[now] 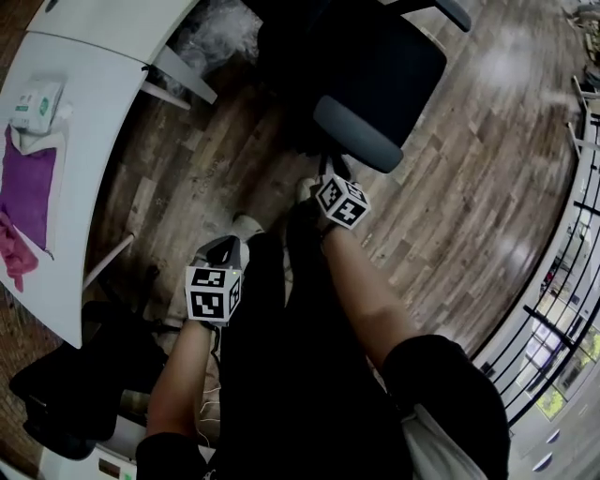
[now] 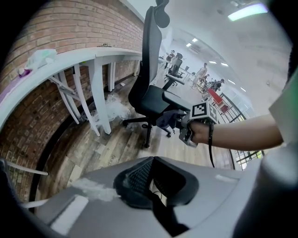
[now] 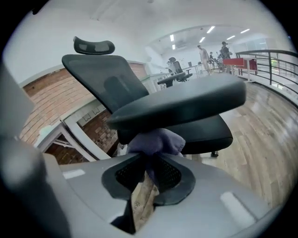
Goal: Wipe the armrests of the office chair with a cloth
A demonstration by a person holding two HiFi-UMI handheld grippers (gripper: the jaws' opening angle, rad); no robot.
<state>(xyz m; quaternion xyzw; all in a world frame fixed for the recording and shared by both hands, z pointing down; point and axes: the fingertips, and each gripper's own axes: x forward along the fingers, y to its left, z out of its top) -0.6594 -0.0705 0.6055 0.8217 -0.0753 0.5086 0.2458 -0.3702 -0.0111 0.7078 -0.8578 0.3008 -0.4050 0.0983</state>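
Wood-plank floor (image 1: 450,187) fills most of the head view, with a white curved tabletop (image 1: 94,122) down the left edge and brick wall behind it. The office chair (image 1: 375,56) stands in the upper middle of the frame, its near armrest (image 3: 181,104) pointing toward the person.

The right hand-held gripper (image 3: 150,174) is clenched on a bunched bluish-purple cloth (image 3: 156,142), and the wad sits against the near end of that armrest, at its lower front edge. The left hand-held gripper (image 2: 156,186) hangs low at the person's side, well apart from the chair, its jaws drawn together with nothing between them.

What worries me is the grip. Only a pinch of cloth is caught, so a firm drag along the pad could pull it free. The wad is also so balled up that little of it meets the surface. Nothing steadies the chair either, and a push might simply roll or swivel it away.

A pale tan strip (image 3: 142,202) hangs between the right jaws; whether it is the cloth's label I cannot tell. The far armrest (image 1: 457,11) is cut off at the top of the head view. A purple towel (image 1: 26,187) and a pack of wipes (image 1: 36,105) lie on the tabletop.
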